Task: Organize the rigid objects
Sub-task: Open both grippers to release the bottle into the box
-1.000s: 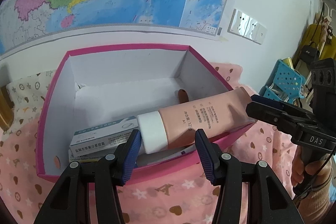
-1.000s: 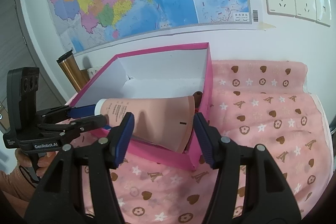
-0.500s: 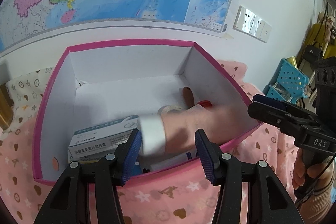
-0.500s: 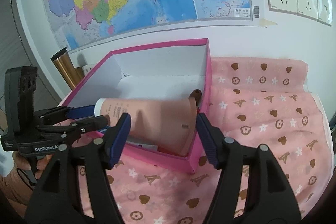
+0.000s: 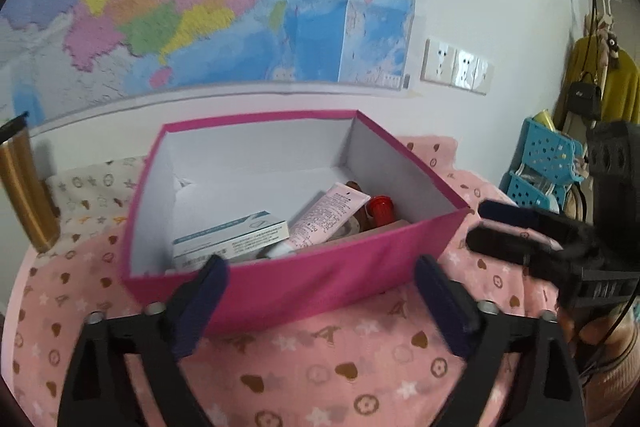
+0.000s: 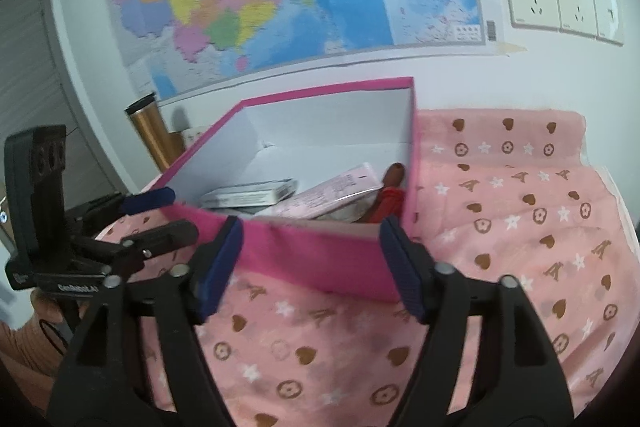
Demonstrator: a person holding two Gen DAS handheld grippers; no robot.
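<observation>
A pink tube lies slanted inside the pink box, free of both grippers. It rests against a white and teal carton, with a red-capped item beside it. My left gripper hangs just before the box's near wall, its jaws opening wide with nothing gripped. In the right wrist view the tube and carton lie in the box. My right gripper stands at the box's corner, jaws opening and holding nothing. Each gripper shows in the other's view: the right gripper, the left gripper.
The box sits on a pink patterned cloth against a wall with a map and sockets. A gold flask stands left of the box. Blue perforated baskets are at the far right. A person's hand holds the left gripper.
The tube, held between both grippers over the box rim, has dropped into the box. Both pairs of jaws have spread wider and drawn back from the box.
</observation>
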